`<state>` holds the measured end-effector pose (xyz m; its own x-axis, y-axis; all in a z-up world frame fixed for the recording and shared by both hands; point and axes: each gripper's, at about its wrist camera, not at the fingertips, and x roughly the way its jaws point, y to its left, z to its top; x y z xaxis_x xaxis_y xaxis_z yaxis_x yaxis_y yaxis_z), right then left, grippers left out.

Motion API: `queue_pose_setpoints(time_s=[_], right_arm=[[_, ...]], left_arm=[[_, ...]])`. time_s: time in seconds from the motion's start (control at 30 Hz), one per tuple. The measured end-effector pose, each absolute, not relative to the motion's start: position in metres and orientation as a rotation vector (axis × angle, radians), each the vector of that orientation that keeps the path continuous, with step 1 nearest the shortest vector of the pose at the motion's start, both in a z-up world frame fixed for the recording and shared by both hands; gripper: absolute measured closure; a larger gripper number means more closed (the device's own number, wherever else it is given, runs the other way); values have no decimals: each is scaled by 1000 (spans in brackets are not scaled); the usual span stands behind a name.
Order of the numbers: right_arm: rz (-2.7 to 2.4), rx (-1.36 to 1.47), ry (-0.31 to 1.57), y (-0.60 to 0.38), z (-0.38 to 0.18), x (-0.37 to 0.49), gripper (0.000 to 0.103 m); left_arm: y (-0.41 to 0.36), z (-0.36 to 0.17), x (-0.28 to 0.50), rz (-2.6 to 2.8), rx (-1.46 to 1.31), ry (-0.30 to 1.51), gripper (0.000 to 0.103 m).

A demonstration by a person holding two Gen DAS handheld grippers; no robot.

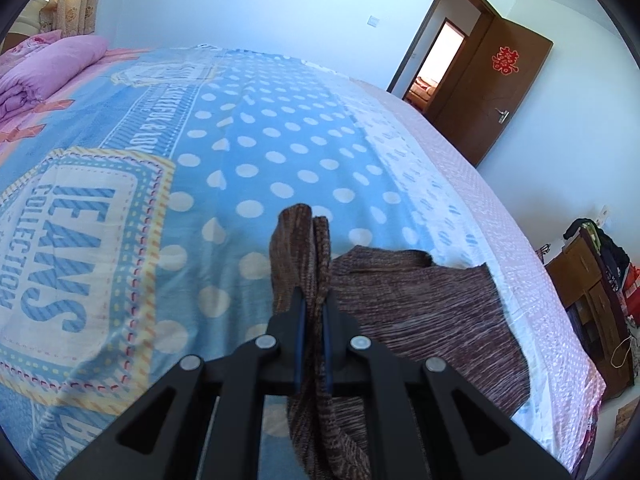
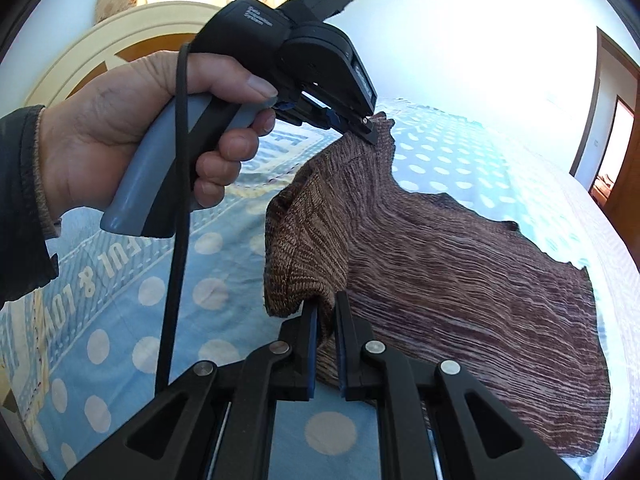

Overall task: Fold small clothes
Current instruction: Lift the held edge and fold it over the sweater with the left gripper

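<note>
A brown knitted garment (image 2: 440, 280) lies on the blue polka-dot bedspread (image 1: 256, 152). Its left edge is lifted off the bed by both grippers. My left gripper (image 1: 314, 300) is shut on a bunched corner of the garment (image 1: 300, 248), which sticks up between its fingers. In the right wrist view the left gripper (image 2: 366, 130) hangs higher and farther away, held by a hand, pinching the far corner. My right gripper (image 2: 326, 314) is shut on the near corner of the same edge. The rest of the garment (image 1: 432, 312) lies spread flat to the right.
A folded pink quilt (image 1: 48, 72) lies at the bed's far left. The bed's right edge (image 1: 520, 240) drops to the floor. A wooden cabinet with clutter (image 1: 596, 292) stands to the right. A brown door (image 1: 492, 92) stands open. A headboard (image 2: 104, 48) stands behind the hand.
</note>
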<state>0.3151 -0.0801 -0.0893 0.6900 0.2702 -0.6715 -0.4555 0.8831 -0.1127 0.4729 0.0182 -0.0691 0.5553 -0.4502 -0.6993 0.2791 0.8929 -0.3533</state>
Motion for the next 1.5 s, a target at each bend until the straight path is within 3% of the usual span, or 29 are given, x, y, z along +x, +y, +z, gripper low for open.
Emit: queue_pose_setpoints(time_s=[0.77, 1.5], right_arm=[[337, -73, 702, -186, -60, 295, 96], [248, 198, 809, -320, -62, 275, 100]], left_arm=[[-97, -36, 468, -592, -202, 868, 96], [-235, -53, 456, -729, -115, 920, 96]])
